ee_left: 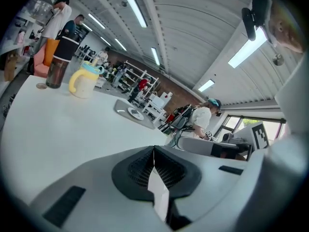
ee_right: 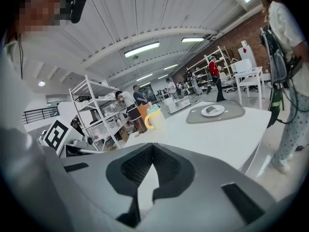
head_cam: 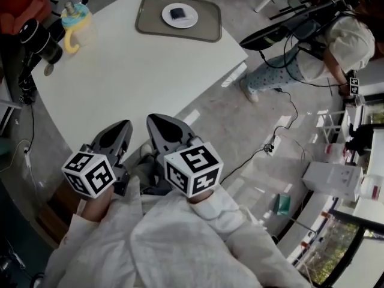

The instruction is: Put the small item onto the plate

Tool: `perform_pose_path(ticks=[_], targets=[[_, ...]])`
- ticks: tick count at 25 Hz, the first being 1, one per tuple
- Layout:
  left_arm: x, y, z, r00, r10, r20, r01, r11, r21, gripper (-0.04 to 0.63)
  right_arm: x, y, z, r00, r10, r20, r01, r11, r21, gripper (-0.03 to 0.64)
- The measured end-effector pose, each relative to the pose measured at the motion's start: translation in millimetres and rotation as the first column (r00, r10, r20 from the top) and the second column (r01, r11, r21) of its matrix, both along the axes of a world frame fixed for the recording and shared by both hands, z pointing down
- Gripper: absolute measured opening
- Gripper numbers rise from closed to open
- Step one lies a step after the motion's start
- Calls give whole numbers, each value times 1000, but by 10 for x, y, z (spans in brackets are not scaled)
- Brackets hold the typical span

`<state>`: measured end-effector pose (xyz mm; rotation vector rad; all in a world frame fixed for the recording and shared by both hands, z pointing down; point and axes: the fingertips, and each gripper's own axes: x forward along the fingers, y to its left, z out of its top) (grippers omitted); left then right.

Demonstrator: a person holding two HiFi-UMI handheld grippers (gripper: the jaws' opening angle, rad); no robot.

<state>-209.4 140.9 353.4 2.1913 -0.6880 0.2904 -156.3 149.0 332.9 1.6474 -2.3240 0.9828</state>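
Observation:
A white plate (head_cam: 190, 20) sits on a grey tray (head_cam: 150, 24) at the far side of the white table (head_cam: 132, 83). A small dark item (head_cam: 177, 13) lies on the plate. In the right gripper view the plate (ee_right: 216, 112) with the item (ee_right: 211, 109) shows far off on the tray (ee_right: 234, 113). In the left gripper view the plate (ee_left: 135, 114) is a small disc. My left gripper (head_cam: 123, 125) and right gripper (head_cam: 155, 120) hover side by side off the table's near edge, close to my chest. Both are shut and hold nothing; their jaws meet in the gripper views (ee_left: 153, 149) (ee_right: 153, 145).
A yellow cup with a blue lid (head_cam: 76, 26) and a dark bottle (head_cam: 39, 41) stand at the table's far left. A person (head_cam: 336, 47) bends over beyond the table's right corner, with cables (head_cam: 282, 131) running across the floor. Shelving and boxes line the right side.

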Motion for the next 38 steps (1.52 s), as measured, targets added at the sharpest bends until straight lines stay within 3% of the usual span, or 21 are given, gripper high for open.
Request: perform_pose_path(ticks=[8,15,18,31,38], targets=[[120,12,-281,1000,-3,28,-1,992,127,11,37,32,-252,996,-66,-57,71,993,91,15],[231,-42,-391,1000,-14,17,11,988,154,11,79,-56,-401,986,-97,-132,117,982,151,15],[286,-72,-414,1000,-11,26,6,986,169,11,147,-46,-361,988,-88,-123,106,984,143,15],[494,-66,-383,999,-3,39,-4,985,171,11,448,2,-293,994,-56,-99,67,991,119,15],[611,13,-285,993,84,82,-95,984,152,11,431,-19,-278,993,-73,-97,84,990,115,15]])
